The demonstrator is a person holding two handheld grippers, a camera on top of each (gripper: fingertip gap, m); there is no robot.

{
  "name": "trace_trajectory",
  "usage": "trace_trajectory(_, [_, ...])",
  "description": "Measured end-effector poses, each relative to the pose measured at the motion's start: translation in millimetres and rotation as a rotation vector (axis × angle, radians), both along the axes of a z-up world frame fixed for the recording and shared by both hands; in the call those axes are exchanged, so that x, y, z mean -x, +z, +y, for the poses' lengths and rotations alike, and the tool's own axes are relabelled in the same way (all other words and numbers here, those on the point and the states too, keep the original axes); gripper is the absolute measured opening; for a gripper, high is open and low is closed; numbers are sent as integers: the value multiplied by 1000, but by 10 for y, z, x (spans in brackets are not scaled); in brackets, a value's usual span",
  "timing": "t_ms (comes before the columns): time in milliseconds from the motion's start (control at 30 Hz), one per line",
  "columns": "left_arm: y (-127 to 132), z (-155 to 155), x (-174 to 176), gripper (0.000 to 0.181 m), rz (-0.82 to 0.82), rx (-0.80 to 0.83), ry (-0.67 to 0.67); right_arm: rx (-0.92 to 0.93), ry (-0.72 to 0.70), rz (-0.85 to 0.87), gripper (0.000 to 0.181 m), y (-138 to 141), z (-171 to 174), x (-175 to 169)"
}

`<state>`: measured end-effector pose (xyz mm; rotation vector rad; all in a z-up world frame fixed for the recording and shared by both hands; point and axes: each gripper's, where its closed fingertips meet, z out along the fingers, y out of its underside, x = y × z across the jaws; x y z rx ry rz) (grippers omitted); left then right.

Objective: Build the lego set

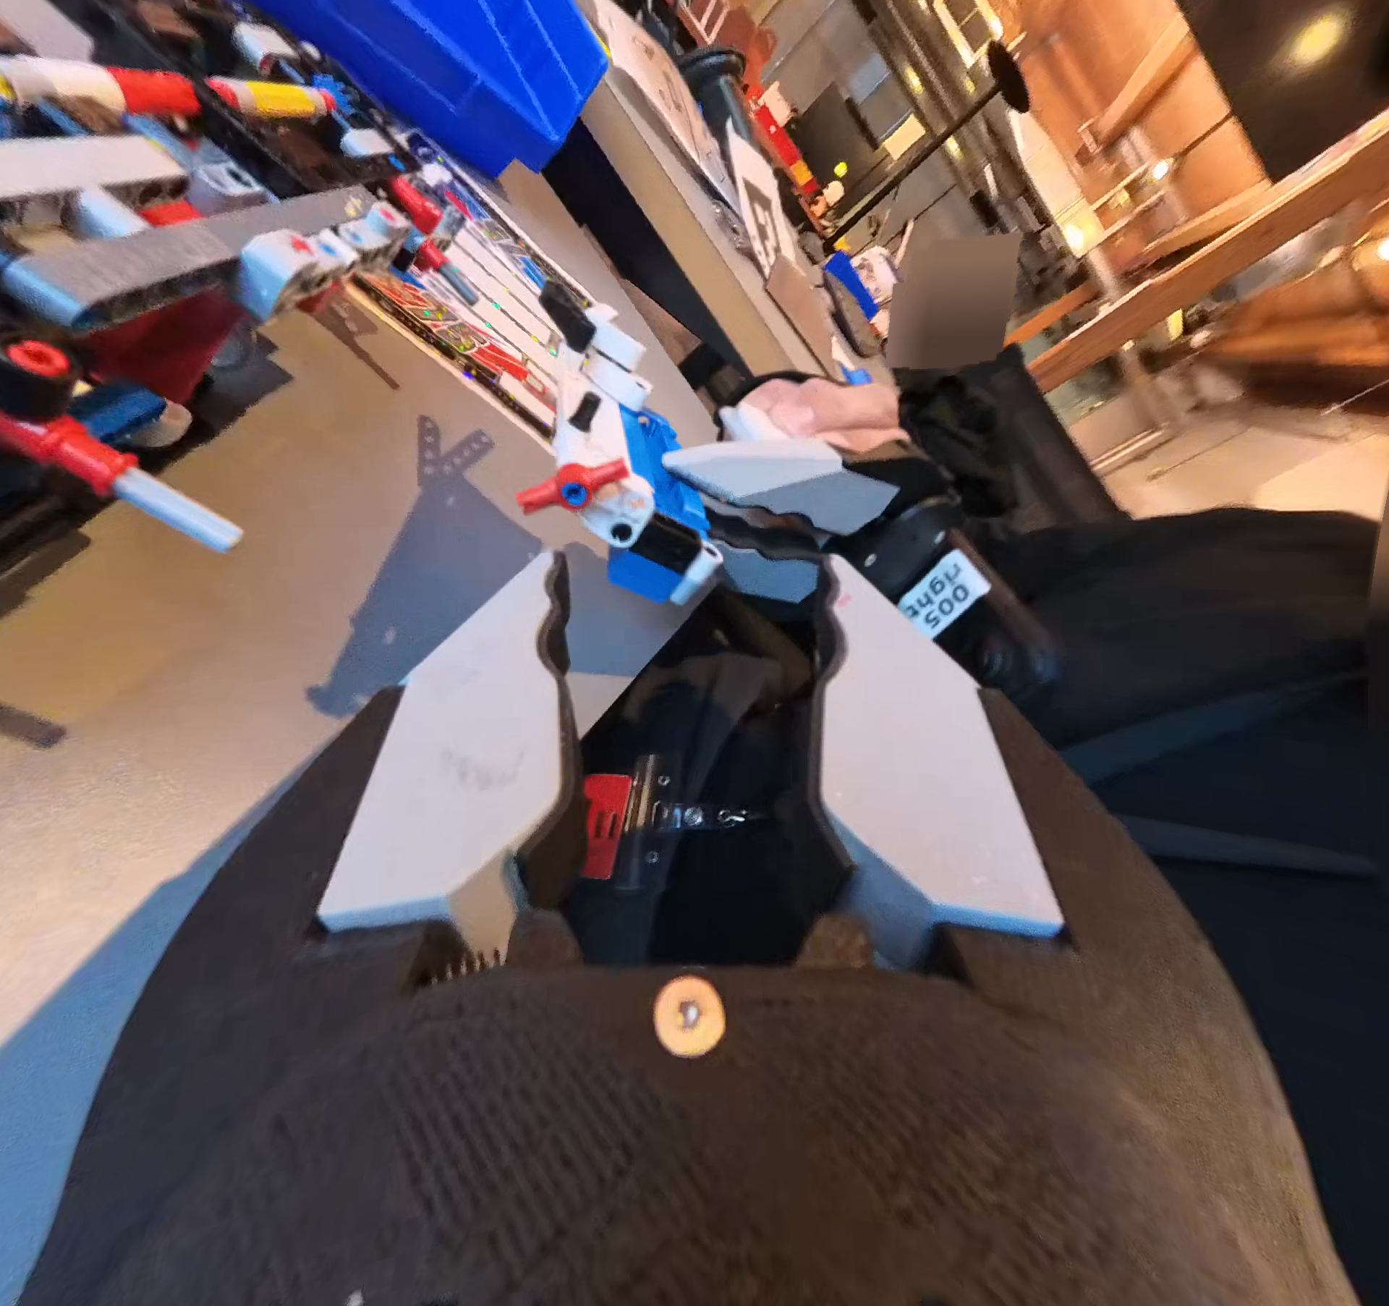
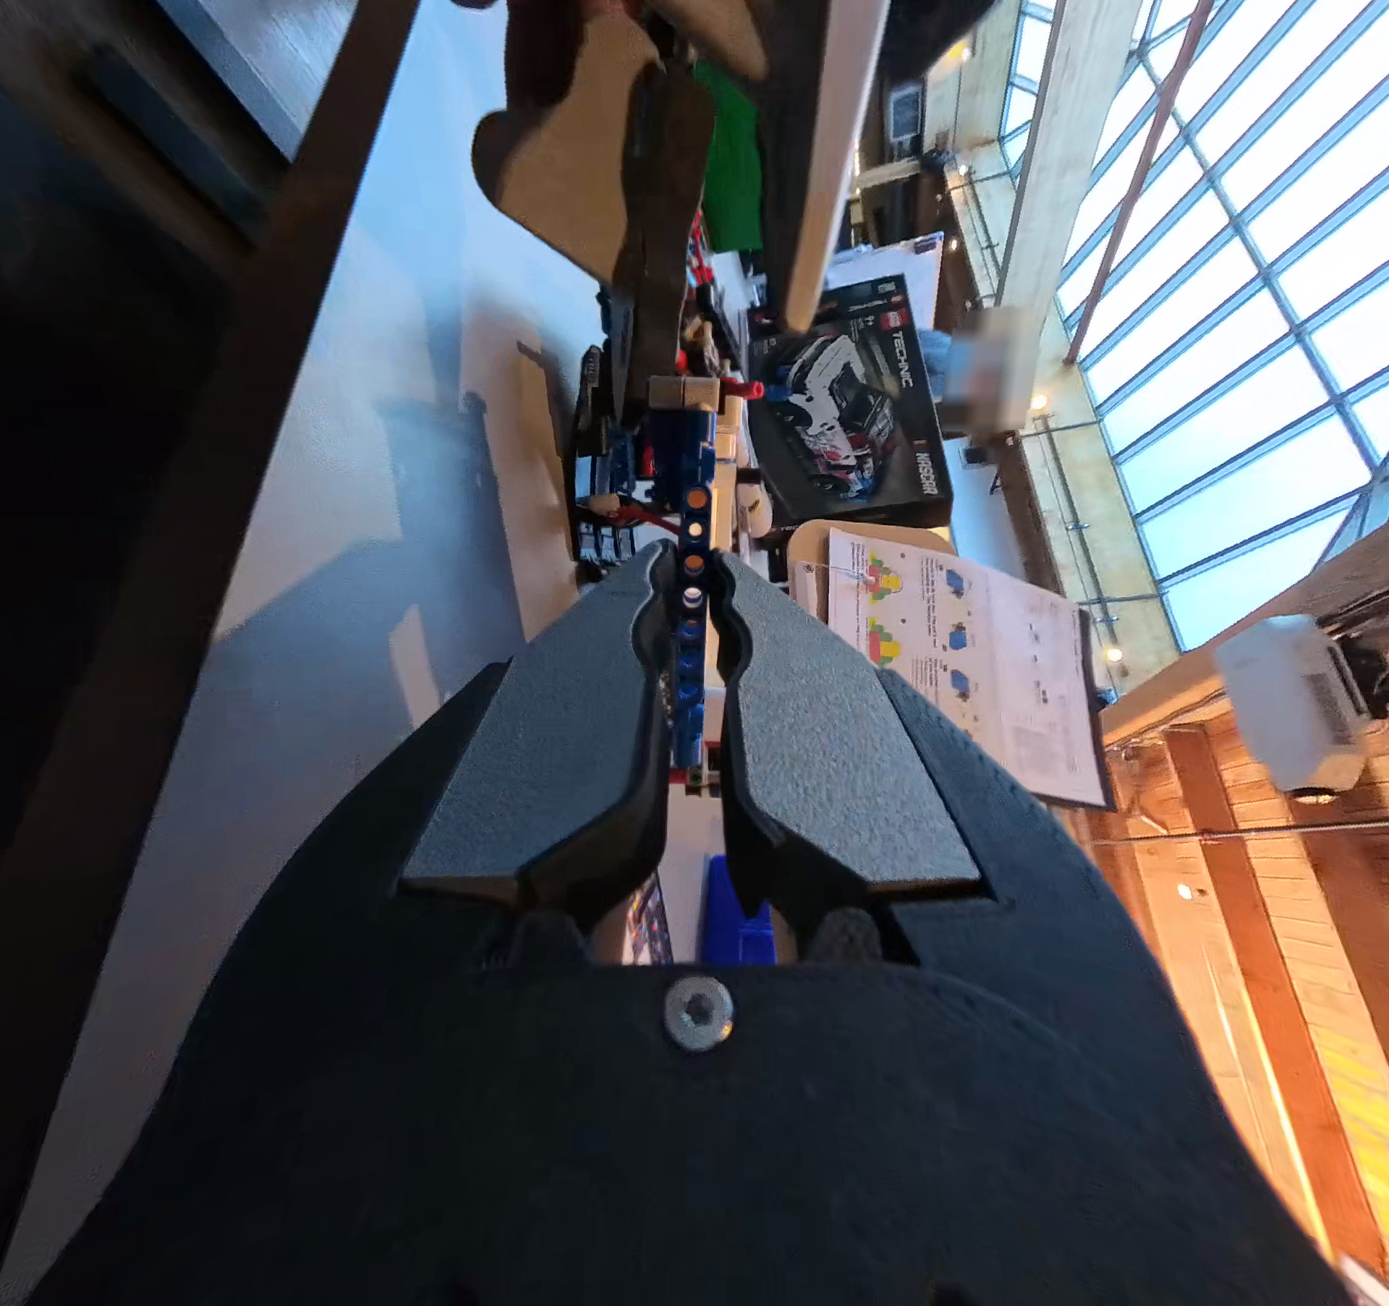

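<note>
My right gripper (image 2: 691,571) is shut on a blue holed lego beam (image 2: 690,638), part of a blue, white and black sub-assembly (image 1: 601,458) with a red connector (image 1: 571,492). In the left wrist view the right gripper (image 1: 699,518) holds this piece above the table. My left gripper (image 1: 695,578) is open and empty, its tips just short of the sub-assembly. One of its fingers (image 2: 564,172) shows at the top of the right wrist view. A large, partly built lego car (image 1: 113,255) stands at the left.
A blue bin (image 1: 421,14) and an open instruction booklet (image 1: 481,308) lie behind the car on the grey table (image 1: 225,668). A dark lego box (image 2: 849,398) and a clipboard with printed sheets (image 2: 962,661) stand beyond. A person sits further off. My two grippers' fingertips are within a few centimetres of each other.
</note>
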<state>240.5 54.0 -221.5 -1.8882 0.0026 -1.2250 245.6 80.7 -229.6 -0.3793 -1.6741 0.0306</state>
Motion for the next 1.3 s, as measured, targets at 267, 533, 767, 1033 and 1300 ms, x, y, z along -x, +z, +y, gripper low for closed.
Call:
trace_trajectory(267, [-159,88,-6,27,-5,47,13,-24,17,-1,4,-86,-96,30])
trace_trajectory(533, [-271,61,68,24,254,-51,-17,82,49,-60,11,-229,-90,33])
trace_trajectory(767, [-331,50,352,24,550,-196,12,231,33,-62,11,-209,47,3])
trace_trajectory(1033, [-436,43,533,23,708,-257,-4,325,6,-94,9,-267,151,29])
trace_trajectory(1300, [-470,43,546,23,727,-267,-5,436,-32,-107,13,-297,287,59])
